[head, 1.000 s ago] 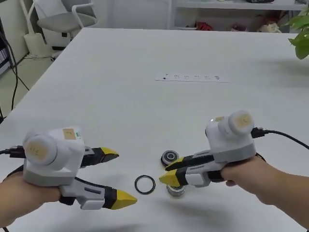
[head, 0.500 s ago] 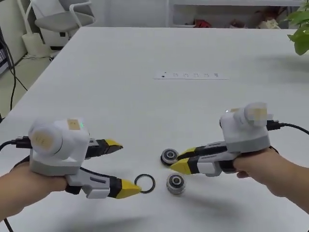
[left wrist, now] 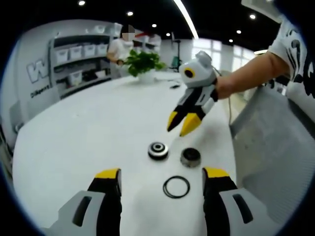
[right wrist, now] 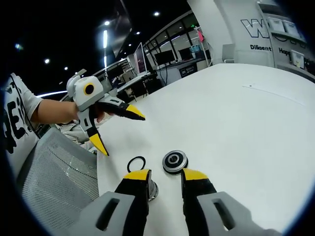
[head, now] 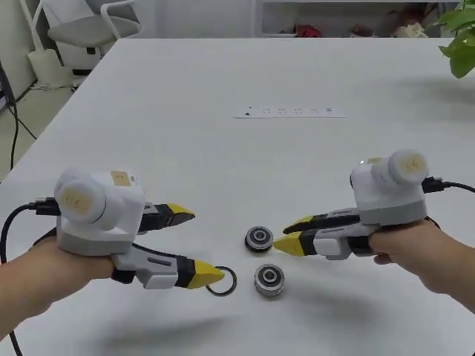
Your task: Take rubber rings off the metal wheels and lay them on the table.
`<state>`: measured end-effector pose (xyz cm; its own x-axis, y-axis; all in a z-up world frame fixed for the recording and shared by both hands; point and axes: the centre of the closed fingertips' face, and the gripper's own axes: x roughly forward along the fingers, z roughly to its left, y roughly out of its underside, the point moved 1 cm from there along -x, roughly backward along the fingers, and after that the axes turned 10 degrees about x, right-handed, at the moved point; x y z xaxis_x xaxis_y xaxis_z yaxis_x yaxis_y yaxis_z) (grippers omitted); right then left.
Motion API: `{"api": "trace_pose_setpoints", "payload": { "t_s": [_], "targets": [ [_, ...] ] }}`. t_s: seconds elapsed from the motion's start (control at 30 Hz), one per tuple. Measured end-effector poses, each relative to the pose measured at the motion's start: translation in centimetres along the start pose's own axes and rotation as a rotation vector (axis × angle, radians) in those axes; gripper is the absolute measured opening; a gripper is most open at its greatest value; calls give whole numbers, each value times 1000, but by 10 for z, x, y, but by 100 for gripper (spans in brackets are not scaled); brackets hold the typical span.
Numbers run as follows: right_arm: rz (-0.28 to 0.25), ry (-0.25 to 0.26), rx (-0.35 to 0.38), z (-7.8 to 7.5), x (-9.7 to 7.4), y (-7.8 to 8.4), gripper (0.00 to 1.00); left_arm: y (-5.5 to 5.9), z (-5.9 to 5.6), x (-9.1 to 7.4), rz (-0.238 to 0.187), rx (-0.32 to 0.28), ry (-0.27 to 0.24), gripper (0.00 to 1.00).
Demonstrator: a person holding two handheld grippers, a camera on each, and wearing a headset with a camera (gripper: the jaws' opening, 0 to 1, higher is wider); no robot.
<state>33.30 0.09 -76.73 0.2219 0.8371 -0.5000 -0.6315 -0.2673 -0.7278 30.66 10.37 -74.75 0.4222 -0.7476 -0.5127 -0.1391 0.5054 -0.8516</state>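
The left gripper (head: 202, 245) is closing in on the thin black rubber ring (head: 225, 282) that is lying loose on the white table (head: 223, 111). A second ago it was hanging back; now its lower yellow tip is overlapping the ring's edge in the head view. Its jaws are standing wide apart and gripping nothing. The right gripper (head: 291, 232) is pulling back from the bare silver metal wheel (head: 269, 279) it was hovering over. It is now pointing at the second metal wheel with a dark rubber rim (head: 259, 238), with its jaws only narrowly parted and empty. This is suggesting that one ring is already off and laid down, and that the person is turning to the wheel that seems still ringed.
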Motion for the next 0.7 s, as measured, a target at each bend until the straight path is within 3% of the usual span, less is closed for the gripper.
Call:
{"api": "trace_pose_setpoints", "payload": {
  "t_s": [0.7],
  "targets": [
    [14, 51, -65, -18, 8, 8, 23, 1, 9, 23, 10, -9, 17, 62]
  ]
}}
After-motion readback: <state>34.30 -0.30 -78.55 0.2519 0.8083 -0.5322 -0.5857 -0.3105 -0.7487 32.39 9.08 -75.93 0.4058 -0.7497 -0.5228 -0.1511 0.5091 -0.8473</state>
